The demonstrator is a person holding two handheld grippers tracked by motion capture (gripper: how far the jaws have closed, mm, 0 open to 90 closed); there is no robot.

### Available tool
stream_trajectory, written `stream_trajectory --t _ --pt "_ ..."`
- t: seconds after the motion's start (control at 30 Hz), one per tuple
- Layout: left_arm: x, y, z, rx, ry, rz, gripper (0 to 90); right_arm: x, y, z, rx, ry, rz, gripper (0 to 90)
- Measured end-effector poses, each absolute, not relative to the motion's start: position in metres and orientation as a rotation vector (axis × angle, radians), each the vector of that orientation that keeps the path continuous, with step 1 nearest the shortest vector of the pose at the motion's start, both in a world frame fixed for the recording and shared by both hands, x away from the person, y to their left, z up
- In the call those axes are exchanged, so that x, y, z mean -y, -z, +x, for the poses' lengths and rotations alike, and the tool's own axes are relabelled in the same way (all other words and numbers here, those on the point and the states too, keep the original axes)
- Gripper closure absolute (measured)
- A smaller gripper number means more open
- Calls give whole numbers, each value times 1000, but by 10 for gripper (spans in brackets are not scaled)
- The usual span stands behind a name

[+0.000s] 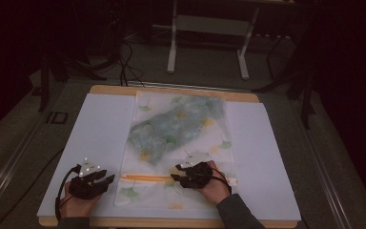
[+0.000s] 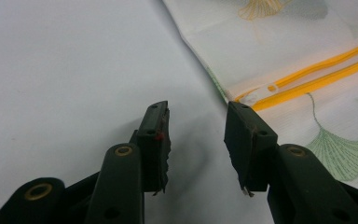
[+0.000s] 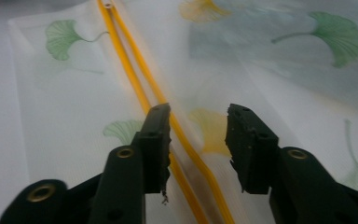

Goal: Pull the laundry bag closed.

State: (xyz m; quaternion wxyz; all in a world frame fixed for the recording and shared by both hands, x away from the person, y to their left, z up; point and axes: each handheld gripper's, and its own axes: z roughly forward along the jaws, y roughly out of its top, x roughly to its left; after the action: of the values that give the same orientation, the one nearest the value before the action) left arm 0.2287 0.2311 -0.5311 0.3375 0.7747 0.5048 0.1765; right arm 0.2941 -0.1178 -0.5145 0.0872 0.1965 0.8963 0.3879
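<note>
Zipping a mesh laundry bag [image 1: 178, 143] with two hand-held grippers. The bag, white mesh printed with ginkgo leaves and holding a folded blue-grey cloth [image 1: 174, 126], lies flat along the middle of the white sheet [image 1: 100, 143] that covers the desk [image 1: 171, 89]; its orange zipper [image 1: 145, 178] runs across the near end. Our left gripper [image 1: 106, 180] rests on the sheet just beside the bag's left edge, released, jaws apart with nothing between them; in the left gripper view the zipper's end [image 2: 254, 96] lies just ahead of the right-hand jaw. Our right gripper [image 1: 177, 177] hovers over the zipper near mid-bag, also released and empty; in the right gripper view the two orange tracks [image 3: 140, 88] pass under its left-hand jaw. We judge the step in hand to be taking hold for the pull. To do it well, we would pinch the mesh at the zipper's left end with the left gripper as an anchor, find the slider, which we cannot make out here, close the right gripper squarely on its tab, and draw along the track line, keeping the fabric taut and low so the mesh does not bunch.
</note>
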Motion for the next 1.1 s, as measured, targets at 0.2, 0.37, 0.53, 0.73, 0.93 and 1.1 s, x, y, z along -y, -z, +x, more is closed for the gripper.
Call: stream_trajectory --t 0.2,0.37,0.53,0.73,0.93,1.1 --pt "-231 530 228 -1295 -445 2037 611 103 514 297 -2698 -1155 531 621" --pt "-230 530 228 -1284 -441 2036 606 94 515 299 -2710 -1164 505 623" --pt "-231 530 228 -1281 -441 2037 602 78 516 301 -2730 -1157 466 625" --pt "-232 530 228 -1283 -441 2031 596 65 517 303 -2744 -1150 427 625" --pt "-232 529 228 -1287 -442 2028 594 56 519 304 -2762 -1154 413 625" --pt "-232 529 228 -1288 -442 2028 596 48 522 304 -2777 -1149 396 638"
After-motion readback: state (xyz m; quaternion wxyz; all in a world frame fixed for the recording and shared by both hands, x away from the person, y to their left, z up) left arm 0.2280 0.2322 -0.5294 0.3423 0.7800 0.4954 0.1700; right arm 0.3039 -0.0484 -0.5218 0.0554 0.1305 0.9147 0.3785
